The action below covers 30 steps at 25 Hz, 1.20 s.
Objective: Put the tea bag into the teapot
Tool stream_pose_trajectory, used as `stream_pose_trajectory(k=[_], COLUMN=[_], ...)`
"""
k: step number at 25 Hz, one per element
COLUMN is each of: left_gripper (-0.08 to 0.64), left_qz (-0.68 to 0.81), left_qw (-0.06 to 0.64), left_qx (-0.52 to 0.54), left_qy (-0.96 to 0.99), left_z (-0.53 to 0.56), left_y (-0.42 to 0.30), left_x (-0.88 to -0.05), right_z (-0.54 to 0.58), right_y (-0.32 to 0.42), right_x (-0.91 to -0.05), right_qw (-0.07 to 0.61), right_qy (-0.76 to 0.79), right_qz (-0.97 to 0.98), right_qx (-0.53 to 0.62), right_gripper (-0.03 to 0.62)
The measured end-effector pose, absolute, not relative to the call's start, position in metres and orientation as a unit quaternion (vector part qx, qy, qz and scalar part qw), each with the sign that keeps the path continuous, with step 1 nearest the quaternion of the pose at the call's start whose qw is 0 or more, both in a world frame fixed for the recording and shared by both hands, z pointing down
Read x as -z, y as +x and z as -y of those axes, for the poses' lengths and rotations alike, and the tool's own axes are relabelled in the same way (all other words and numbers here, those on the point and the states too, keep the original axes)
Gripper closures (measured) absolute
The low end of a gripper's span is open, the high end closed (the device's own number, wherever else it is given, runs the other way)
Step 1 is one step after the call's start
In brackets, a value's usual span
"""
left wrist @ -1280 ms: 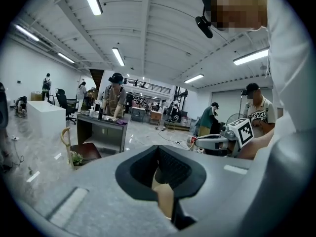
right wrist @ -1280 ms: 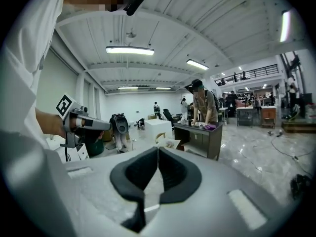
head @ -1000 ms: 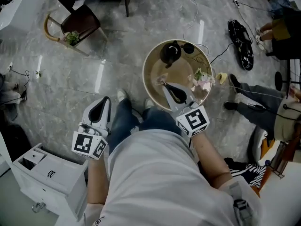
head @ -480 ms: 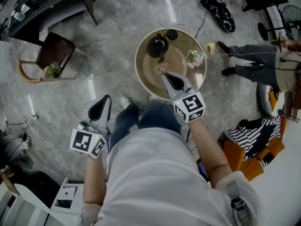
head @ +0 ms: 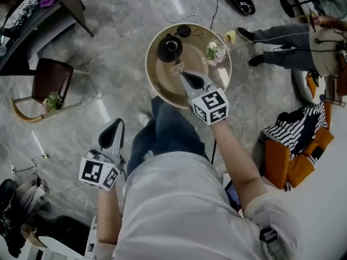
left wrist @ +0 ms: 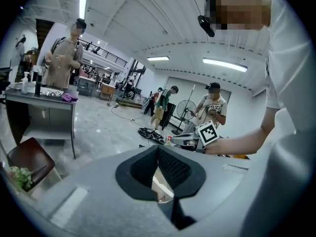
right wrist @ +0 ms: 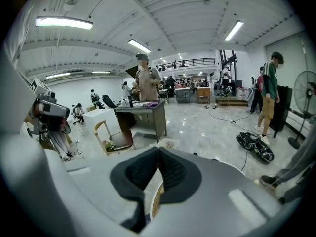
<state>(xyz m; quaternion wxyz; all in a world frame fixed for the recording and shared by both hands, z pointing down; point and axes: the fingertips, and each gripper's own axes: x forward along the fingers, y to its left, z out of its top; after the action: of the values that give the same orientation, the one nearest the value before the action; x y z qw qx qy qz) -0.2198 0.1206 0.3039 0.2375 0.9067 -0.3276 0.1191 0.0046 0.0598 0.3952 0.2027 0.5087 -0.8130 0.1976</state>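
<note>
A black teapot (head: 169, 47) stands on a round wooden table (head: 190, 50), with a dark round lid (head: 184, 31) lying just behind it. My right gripper (head: 180, 73) reaches over the table a little short of the teapot, shut on a small pale tea bag (head: 176, 67). In the right gripper view the tea bag (right wrist: 167, 143) peeks out above the closed tips of the right gripper (right wrist: 158, 149). My left gripper (head: 117, 124) hangs beside the person's left leg, away from the table. In its own view the left gripper (left wrist: 158, 148) is shut with nothing in it.
A small bunch of flowers (head: 212, 52) lies on the table's right side. A dark chair with a plant (head: 46, 91) stands to the left, a desk (head: 32, 15) at the far left. A person's legs (head: 282, 37), striped cloth (head: 295, 129) and floor cables lie right.
The right gripper has moved forward over the table with the tea bag, closer to the teapot. The left gripper has sunk slightly beside the leg. The head view has swung.
</note>
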Motion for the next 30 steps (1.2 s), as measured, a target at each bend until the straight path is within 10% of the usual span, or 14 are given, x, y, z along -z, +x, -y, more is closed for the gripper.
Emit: stream_pose_trajectory(k=[30], left_gripper=[0.552], left_qz=[0.333], left_qw=[0.322], left_qx=[-0.235], left_qy=[0.855], left_z=[-0.027], left_y=[-0.187], left_x=[-0.369], right_z=[0.086], right_y=[0.085], right_x=[-0.601], right_qw=[0.307], right_qy=[0.486], right_qz=[0.764], right_qx=[-0.291], right_gripper=[0.586])
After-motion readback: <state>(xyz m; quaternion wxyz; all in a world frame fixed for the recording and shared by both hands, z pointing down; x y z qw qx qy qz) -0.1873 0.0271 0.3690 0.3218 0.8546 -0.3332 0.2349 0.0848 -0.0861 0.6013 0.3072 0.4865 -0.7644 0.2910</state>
